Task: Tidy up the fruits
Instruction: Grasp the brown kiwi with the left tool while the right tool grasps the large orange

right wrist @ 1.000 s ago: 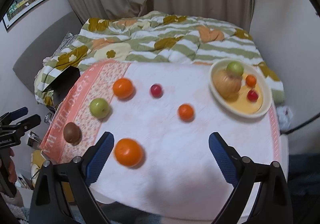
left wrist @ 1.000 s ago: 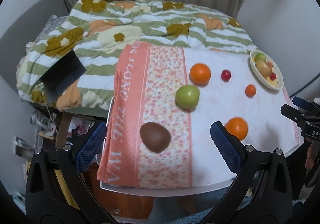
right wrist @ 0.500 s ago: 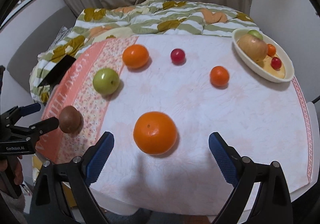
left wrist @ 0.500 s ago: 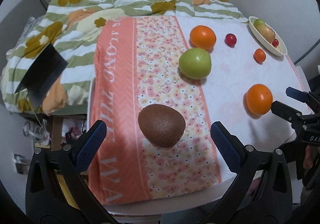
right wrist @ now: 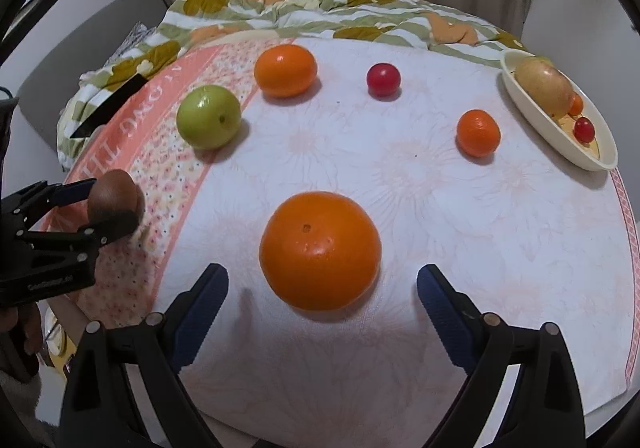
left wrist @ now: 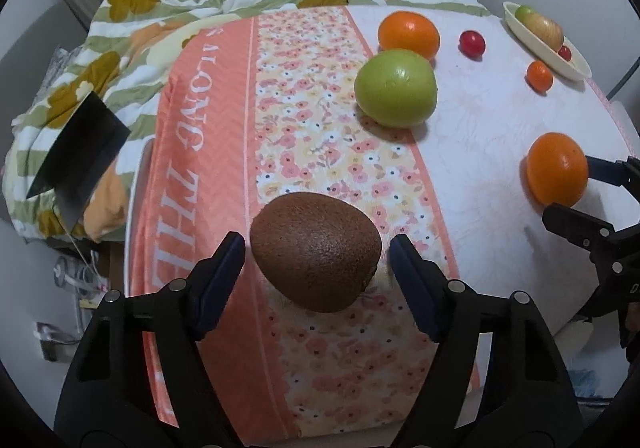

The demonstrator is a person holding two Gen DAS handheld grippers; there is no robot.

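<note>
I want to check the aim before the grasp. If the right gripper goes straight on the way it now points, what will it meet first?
Most likely the large orange, which lies centred just ahead of the right gripper, whose fingers stand apart; nothing shows between them. Depth is unclear, so it might touch the tablecloth just before the fruit.

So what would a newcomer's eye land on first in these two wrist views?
Probably the fuzzy brown kiwi on the floral pink cloth, sitting between the closing jaws of the left gripper, which do not yet press it. Next, the big glossy orange on the white cloth just ahead of the open right gripper.
</note>
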